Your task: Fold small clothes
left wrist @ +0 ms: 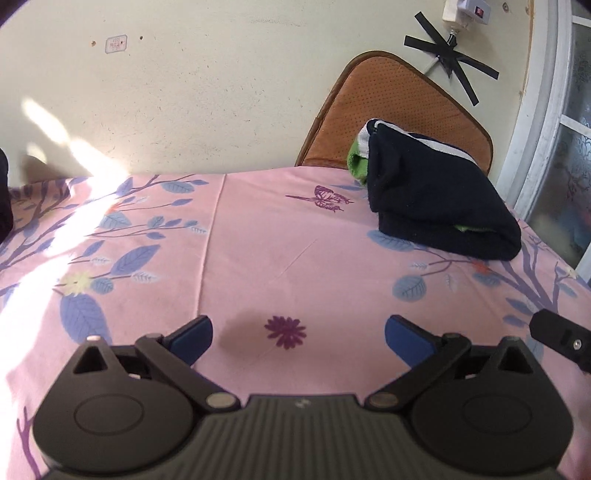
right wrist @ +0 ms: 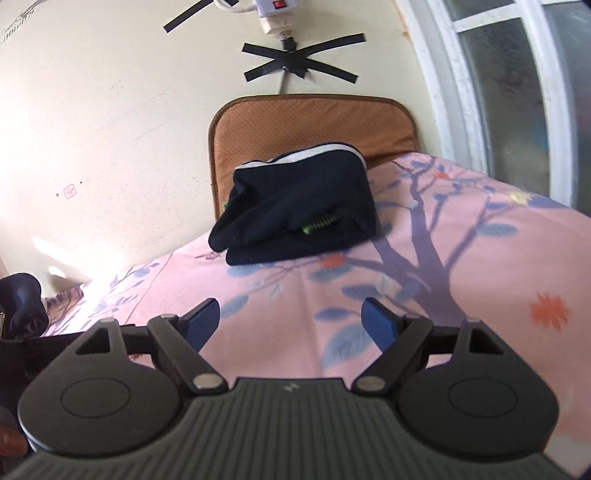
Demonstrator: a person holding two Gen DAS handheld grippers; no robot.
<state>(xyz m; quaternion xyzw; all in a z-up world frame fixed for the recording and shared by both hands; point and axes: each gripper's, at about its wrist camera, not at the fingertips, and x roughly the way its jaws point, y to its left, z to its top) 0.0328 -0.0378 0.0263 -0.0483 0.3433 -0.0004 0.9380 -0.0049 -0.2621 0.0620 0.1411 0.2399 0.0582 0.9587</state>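
A folded dark navy garment (left wrist: 436, 199) with white trim and a green piece inside lies at the far right of the pink floral bedsheet (left wrist: 258, 240). It also shows in the right wrist view (right wrist: 295, 218), ahead of the gripper. My left gripper (left wrist: 298, 338) is open and empty, low over the sheet above a purple flower print. My right gripper (right wrist: 291, 323) is open and empty, short of the garment. A part of the right gripper (left wrist: 561, 339) shows at the right edge of the left wrist view.
A brown perforated cushion (left wrist: 388, 110) leans on the wall behind the garment. A white window frame (right wrist: 461, 92) stands at the right. A power strip (right wrist: 273, 14) and black tape are on the wall. A dark cloth bundle (right wrist: 22, 299) lies at the far left.
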